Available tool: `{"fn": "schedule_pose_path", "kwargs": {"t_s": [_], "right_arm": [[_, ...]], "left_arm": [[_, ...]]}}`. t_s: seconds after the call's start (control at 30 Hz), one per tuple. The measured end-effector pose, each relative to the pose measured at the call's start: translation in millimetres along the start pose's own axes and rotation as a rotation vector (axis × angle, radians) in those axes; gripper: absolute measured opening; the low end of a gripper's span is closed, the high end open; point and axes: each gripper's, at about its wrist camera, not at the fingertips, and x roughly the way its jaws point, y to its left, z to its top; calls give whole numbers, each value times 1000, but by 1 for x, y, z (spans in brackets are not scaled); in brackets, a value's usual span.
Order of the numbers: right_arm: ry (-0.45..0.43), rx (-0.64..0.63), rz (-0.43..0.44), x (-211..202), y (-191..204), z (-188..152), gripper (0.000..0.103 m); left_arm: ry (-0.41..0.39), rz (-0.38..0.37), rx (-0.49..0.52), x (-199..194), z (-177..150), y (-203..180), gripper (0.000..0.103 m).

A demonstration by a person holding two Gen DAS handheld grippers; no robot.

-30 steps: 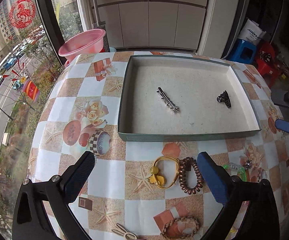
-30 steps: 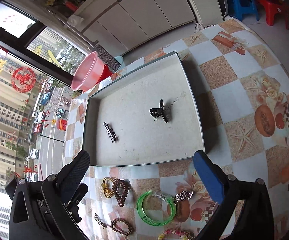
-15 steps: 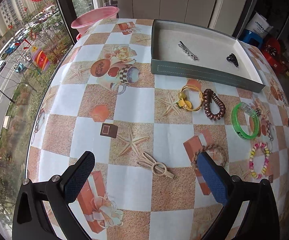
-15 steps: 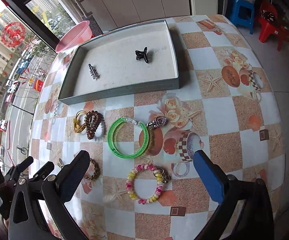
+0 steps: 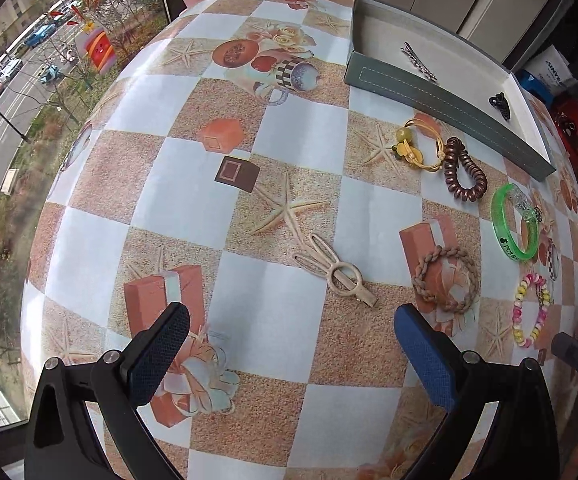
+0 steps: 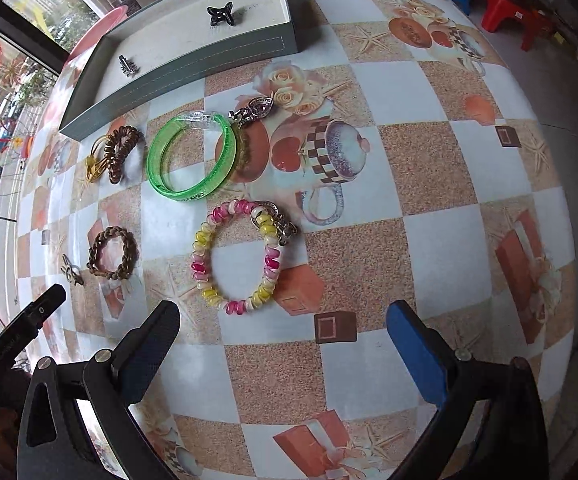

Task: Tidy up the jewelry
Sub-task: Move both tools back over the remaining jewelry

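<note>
Right now both claws are wide open and hold nothing. The left claw point(image 5: 289, 344) hangs over the table point(image 5: 193, 184), and the bunny hair clip point(image 5: 335, 270) lies just ahead of it, between its two fingers. The clip's long side slants from far-left to near-right. The right claw point(image 6: 283, 338) has the pink and yellow bead bracelet point(image 6: 235, 254) just ahead, a little to its left. The gray tray point(image 6: 177, 76) sits at the far side with a black clip point(image 6: 221, 14) and a silver clip point(image 6: 127, 66) inside. I think the left claw is nearer the bunny clip and should turn to pinch across its thin side.
</note>
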Motion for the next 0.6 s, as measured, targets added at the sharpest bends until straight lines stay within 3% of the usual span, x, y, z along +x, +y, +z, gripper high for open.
{"fn": "schedule_pose_path", "kwargs": {"t_s": [0.43, 0.6], "right_arm": [[13, 66, -68, 18, -7, 8, 103], [20, 64, -104, 27, 2, 10, 94]], "left_arm": [[23, 17, -81, 19, 9, -1, 103], [16, 50, -69, 23, 14, -3, 103]]}}
